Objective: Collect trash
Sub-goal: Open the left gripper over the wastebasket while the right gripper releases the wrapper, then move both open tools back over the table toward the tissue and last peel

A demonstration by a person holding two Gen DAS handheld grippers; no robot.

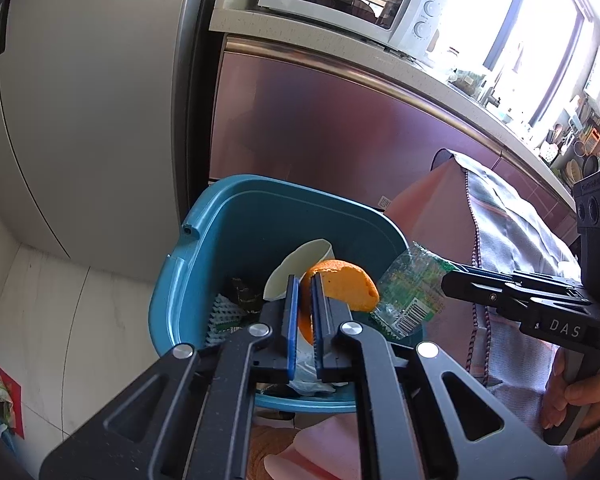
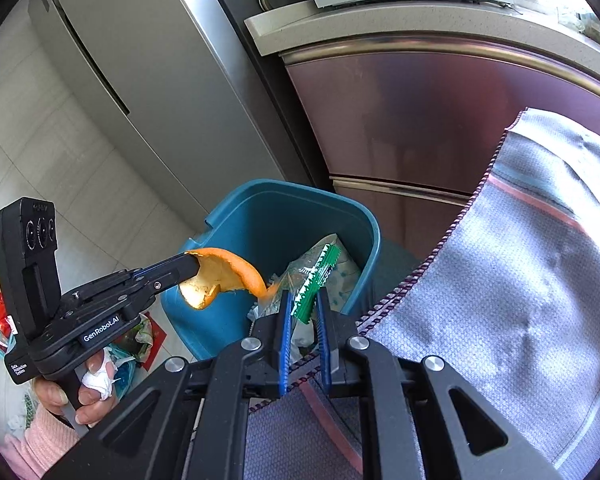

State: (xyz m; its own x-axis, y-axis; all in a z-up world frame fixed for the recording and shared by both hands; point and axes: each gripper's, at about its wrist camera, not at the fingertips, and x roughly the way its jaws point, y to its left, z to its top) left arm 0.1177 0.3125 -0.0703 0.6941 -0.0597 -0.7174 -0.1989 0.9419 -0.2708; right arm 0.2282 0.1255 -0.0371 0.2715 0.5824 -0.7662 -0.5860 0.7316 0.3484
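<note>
Kitchen; curled orange peel [image 1: 342, 286] (pith pale)

I see the bin [image 1: 204, 248] mouth open above its trash; a cloth [image 2: 520, 280] crowds its right side, cabinets [image 1: 320, 120] stand close behind.

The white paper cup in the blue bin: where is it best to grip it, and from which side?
Grip the white paper cup by its open rim, coming from above through the mouth of the blue bin. It lies tilted on the other trash, rim uppermost, and the bin walls block any sideways approach. One finger inside and one outside the thin wall should probably hold.
</note>
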